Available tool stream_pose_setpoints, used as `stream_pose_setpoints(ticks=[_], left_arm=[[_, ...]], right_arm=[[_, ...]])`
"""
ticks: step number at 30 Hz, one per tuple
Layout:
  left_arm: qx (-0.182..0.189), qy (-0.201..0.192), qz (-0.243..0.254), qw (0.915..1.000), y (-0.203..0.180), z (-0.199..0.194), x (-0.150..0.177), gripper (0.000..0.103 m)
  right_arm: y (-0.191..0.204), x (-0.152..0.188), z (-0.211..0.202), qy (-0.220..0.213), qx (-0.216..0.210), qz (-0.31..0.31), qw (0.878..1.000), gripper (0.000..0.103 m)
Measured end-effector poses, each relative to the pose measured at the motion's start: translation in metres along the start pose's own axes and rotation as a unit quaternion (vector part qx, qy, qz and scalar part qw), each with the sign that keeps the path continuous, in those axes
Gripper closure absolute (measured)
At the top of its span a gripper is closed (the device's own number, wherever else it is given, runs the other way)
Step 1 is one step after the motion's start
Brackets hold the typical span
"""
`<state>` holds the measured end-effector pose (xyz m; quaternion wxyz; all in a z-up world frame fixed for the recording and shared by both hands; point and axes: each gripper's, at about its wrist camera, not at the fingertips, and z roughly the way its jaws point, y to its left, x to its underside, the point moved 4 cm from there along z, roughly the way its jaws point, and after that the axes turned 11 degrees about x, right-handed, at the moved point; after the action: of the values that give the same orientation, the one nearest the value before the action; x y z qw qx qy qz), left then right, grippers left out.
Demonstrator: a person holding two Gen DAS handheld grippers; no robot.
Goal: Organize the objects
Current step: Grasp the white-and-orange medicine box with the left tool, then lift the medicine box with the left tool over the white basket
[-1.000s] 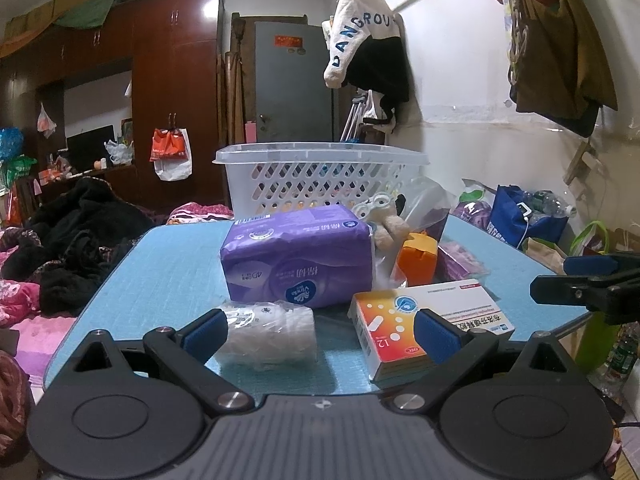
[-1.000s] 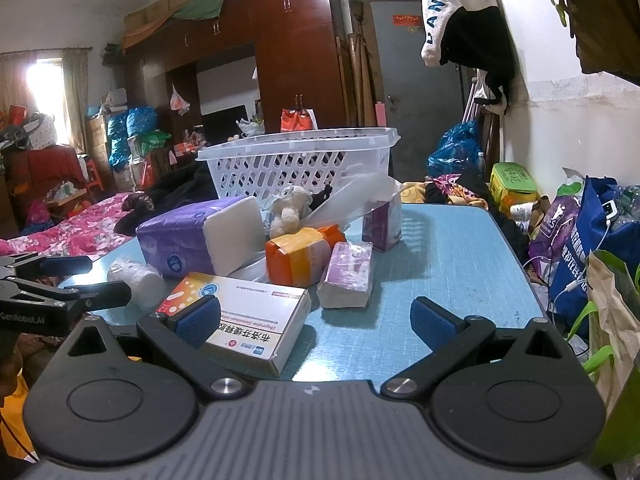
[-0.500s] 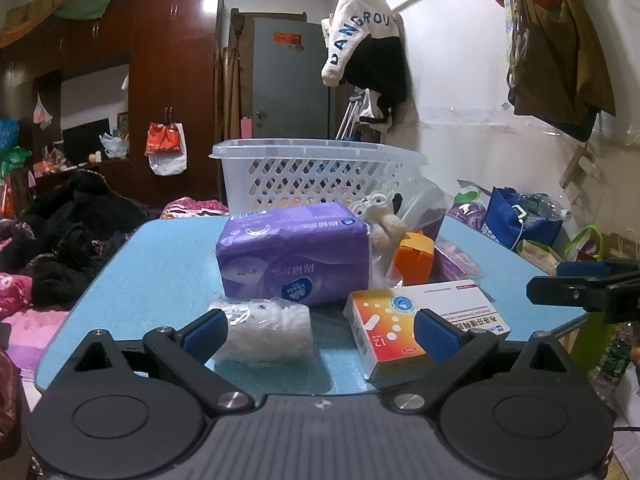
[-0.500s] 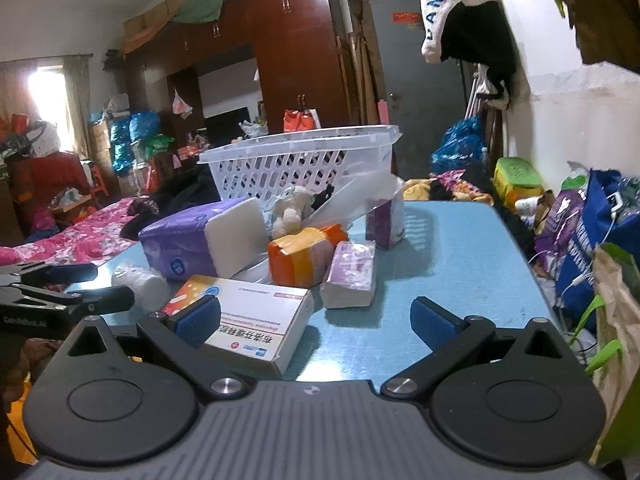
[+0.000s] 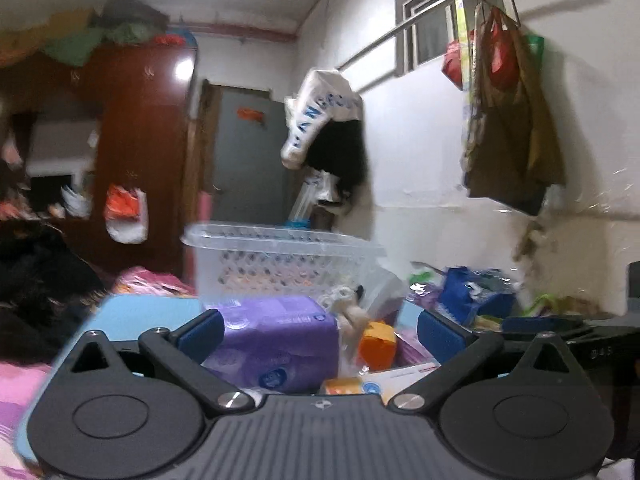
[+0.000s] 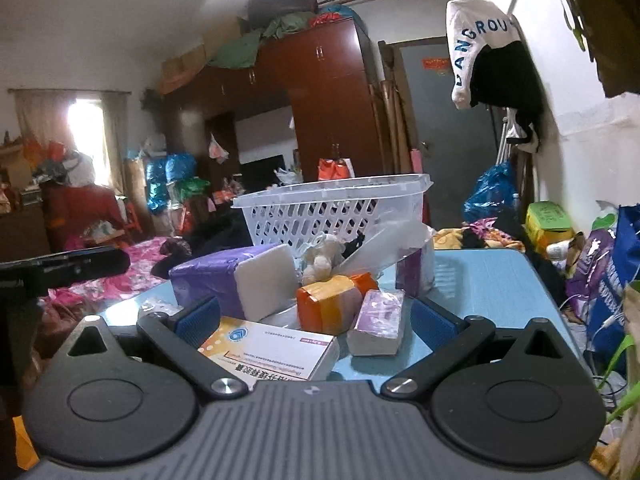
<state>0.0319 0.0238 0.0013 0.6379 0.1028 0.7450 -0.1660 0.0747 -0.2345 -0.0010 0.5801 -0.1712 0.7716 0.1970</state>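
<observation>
A heap of objects lies on the blue table (image 6: 492,280) in front of a white plastic basket (image 6: 332,208): a purple tissue pack (image 6: 236,276), an orange packet (image 6: 328,304), a small purple-white pack (image 6: 378,322), a white and orange medicine box (image 6: 272,346) and a plush toy (image 6: 322,258). My right gripper (image 6: 316,318) is open and empty, just short of the box. My left gripper (image 5: 318,332) is open and empty, facing the purple tissue pack (image 5: 276,344), basket (image 5: 280,264) and orange packet (image 5: 378,342). The left wrist view is blurred.
Bags (image 6: 608,272) stand on the floor right of the table. A wardrobe (image 6: 320,108) and a door (image 6: 440,120) are behind. Clothes hang on the right wall (image 5: 512,120). A bed with pink bedding (image 6: 120,268) is on the left.
Both grippers have tilted upward, the left one strongly and with blur; the table objects sit lower in both views. Both jaws stay open. The clear-wrapped roll has dropped out of the left view.
</observation>
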Motion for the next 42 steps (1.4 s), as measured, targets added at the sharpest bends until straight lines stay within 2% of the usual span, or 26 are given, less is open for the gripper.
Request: stream_pose_setpoints(ticks=[1,3,5,7,9,11,13,17,21,25,29,30,32,42], left_arm=[[0.005,0.017,-0.015,0.9997,0.006,0.004,0.003,0.0],[0.013,0.019,-0.018,0.9996,0.009,0.004,0.01,0.0],[0.048,0.013,-0.011,0.9987,0.005,0.001,0.017,0.0],[0.077,0.008,0.016,0.9969,-0.008,-0.003,0.021,0.001],[0.087,0.008,0.055,0.9947,-0.022,-0.004,0.028,0.001],[0.092,0.021,0.08,0.9923,-0.032,0.002,0.035,0.005],[0.101,0.034,0.08,0.9911,-0.032,0.009,0.043,0.011],[0.124,0.067,0.07,0.9875,-0.023,0.021,0.06,0.025],[0.124,0.086,0.07,0.9861,-0.015,0.031,0.073,0.032],[0.125,0.093,0.058,0.9861,-0.006,0.035,0.077,0.04],[0.132,0.09,0.064,0.9851,-0.006,0.04,0.078,0.043],[0.13,0.087,0.061,0.9858,-0.006,0.04,0.078,0.049],[0.127,0.083,0.065,0.9863,-0.007,0.039,0.078,0.052],[0.13,0.062,0.088,0.9857,-0.015,0.029,0.071,0.057]], right_arm=[[0.0,0.001,0.002,0.006,-0.003,-0.007,1.0,0.0],[0.0,0.008,0.001,0.009,-0.016,-0.02,1.0,0.0],[0.001,0.015,-0.001,0.009,-0.009,-0.027,1.0,0.0],[0.003,0.021,-0.001,0.011,-0.005,-0.043,0.999,0.0],[0.004,0.028,0.0,0.019,-0.014,-0.055,0.998,0.0],[0.006,0.034,0.003,0.031,-0.032,-0.056,0.997,0.0],[0.007,0.038,0.005,0.029,-0.047,-0.052,0.997,0.0],[0.008,0.043,0.009,0.04,-0.061,-0.058,0.996,0.014],[0.013,0.05,0.008,0.044,-0.074,-0.073,0.994,0.023],[0.013,0.052,0.01,0.044,-0.081,-0.076,0.993,0.037],[0.011,0.051,0.012,0.04,-0.09,-0.072,0.993,0.047],[0.01,0.051,0.012,0.039,-0.089,-0.07,0.993,0.047],[0.01,0.051,0.011,0.036,-0.084,-0.077,0.993,0.053],[0.011,0.044,-0.006,-0.014,-0.075,-0.125,0.989,0.056]])
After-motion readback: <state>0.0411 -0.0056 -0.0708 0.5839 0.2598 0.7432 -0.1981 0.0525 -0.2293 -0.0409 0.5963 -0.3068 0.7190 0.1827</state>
